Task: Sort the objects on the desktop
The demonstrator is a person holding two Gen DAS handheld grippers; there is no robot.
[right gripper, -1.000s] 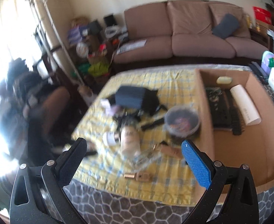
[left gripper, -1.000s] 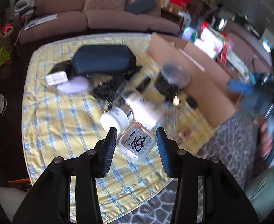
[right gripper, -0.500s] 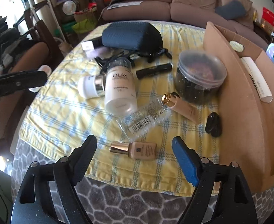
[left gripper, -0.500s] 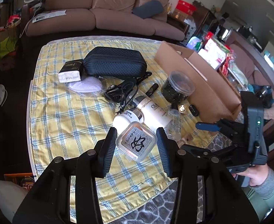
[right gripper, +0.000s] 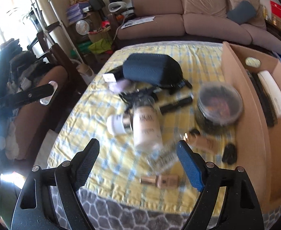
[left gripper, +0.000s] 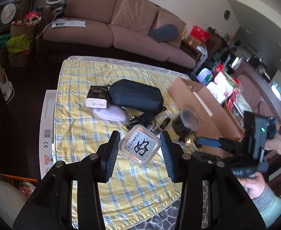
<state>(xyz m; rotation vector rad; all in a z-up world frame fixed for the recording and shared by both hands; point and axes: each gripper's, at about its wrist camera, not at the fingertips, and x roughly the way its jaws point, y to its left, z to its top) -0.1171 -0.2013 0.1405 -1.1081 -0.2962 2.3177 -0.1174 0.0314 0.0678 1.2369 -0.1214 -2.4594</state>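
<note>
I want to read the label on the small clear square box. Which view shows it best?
The left wrist view: the clear square box sits sharp between the left gripper pads, label facing the camera. The right wrist view shows only its edge, label unseen.

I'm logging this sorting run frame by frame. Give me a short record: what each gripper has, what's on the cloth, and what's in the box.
left gripper: shut on clear square case
right gripper: open, empty, above yellow checked cloth
on cloth: dark zip pouch, white bottle, round lidded tub, small foundation bottle
cardboard box: holds white tube
</note>
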